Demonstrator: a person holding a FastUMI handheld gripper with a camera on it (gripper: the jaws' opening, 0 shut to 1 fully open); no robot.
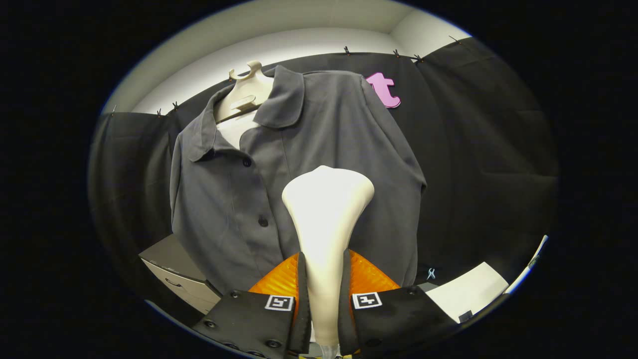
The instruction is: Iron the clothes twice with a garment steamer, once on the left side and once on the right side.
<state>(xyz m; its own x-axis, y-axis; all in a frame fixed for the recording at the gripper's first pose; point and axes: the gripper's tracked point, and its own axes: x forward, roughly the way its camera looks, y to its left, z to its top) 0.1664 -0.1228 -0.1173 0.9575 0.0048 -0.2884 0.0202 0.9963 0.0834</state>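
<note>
Nearest, the gripper [324, 309] has its 2 fingers closed tight on the neck of the steamer [326, 209], one pressing each side, so the jaws stand only as far apart as that slim handle. The steamer runs up and away between them and widens into a pale head, seen from behind, which faces the shirt [299, 164]. Whether the head touches the cloth or sits just off it cannot be told. Beyond it the dark grey shirt hangs buttoned on a pale hanger [244, 94], collar open, tilted a little. The head sits over the panel right of the button row [262, 221], about mid-height, so this looks like a pass on the right half, either under way or about to start; the frame gives no sign of how much has been done. Next, I judge, the head needs to travel along that panel in a straight, steady stroke, kept flat to the fabric and clear of the buttons, and the left panel needs the same. Low at the left, behind the shirt's hem, stands a grey cabinet [174, 269]; low at the right lies a white board [468, 291].
</note>
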